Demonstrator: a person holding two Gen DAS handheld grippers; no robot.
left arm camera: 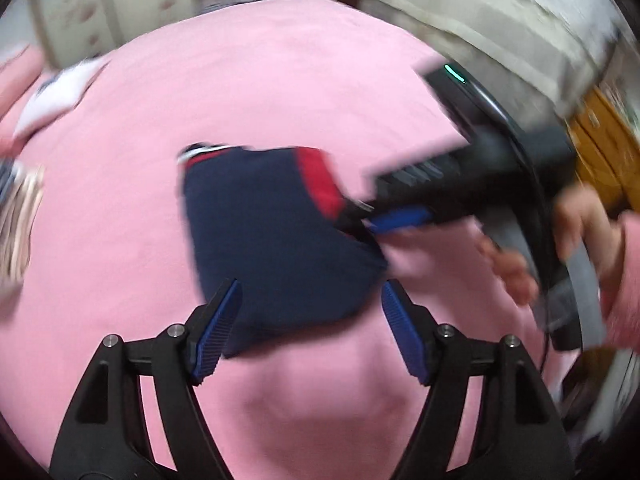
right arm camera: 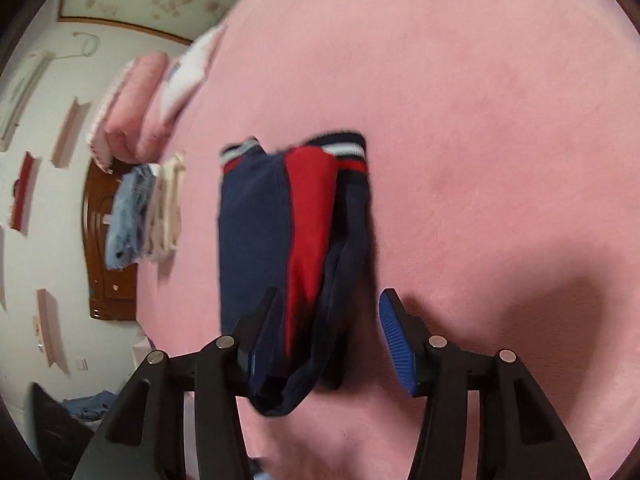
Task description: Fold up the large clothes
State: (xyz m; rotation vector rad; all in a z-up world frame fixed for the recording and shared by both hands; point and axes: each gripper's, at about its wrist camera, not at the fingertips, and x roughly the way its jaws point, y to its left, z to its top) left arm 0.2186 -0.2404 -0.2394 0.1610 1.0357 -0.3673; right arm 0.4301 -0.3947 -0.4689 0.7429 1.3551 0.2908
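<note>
Both views are smeared by motion blur, and the fisheye rims cut off the room's edges. In the left wrist view the right tongs (left arm camera: pixel 356 216) reach the garment's red edge, though blur hides their tips there. The folded navy sweater (left arm camera: pixel 276 240) with a red panel and striped ribbed cuffs lies on the pink bed (left arm camera: pixel 240 80). The left tongs (left arm camera: pixel 310 330) are released, spread over its near edge. The right tongs (right arm camera: pixel 326 338) are spread too, with the sweater's (right arm camera: pixel 256 224) bunched end lying between them. A stack of folded clothes (right arm camera: pixel 140 216) sits at the bed's far edge.
</note>
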